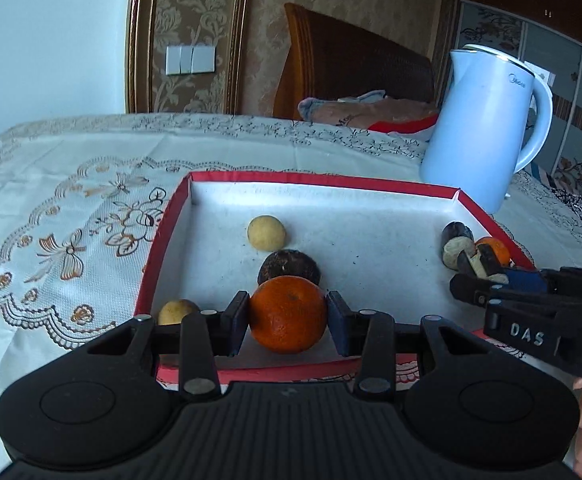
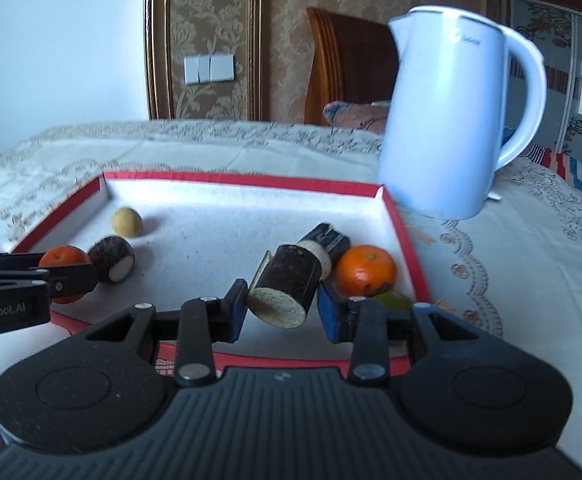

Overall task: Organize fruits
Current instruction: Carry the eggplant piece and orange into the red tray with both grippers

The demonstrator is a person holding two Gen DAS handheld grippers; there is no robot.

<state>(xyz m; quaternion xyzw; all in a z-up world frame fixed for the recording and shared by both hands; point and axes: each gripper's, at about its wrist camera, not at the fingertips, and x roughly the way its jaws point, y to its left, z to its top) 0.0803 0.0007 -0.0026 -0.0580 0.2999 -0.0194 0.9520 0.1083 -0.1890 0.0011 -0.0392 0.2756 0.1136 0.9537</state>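
Note:
A red-rimmed white tray [image 1: 163,224] lies on the tablecloth. My left gripper [image 1: 287,316] is shut on an orange mandarin [image 1: 287,314] at the tray's near edge; it also shows in the right wrist view [image 2: 65,260]. Behind it lie a dark sugarcane piece [image 1: 289,266] and a pale yellow round fruit [image 1: 266,233]. Another yellow fruit [image 1: 177,311] sits at the tray's near left corner. My right gripper [image 2: 281,304] is shut on a dark sugarcane piece [image 2: 285,284], tilted above the tray. A second cane piece [image 2: 329,244] and a mandarin [image 2: 365,270] lie behind it.
A pale blue electric kettle [image 1: 487,128] stands on the table past the tray's far right corner. A greenish fruit [image 2: 393,300] peeks out behind my right finger. A wooden chair [image 1: 351,60] and a wall stand behind the table.

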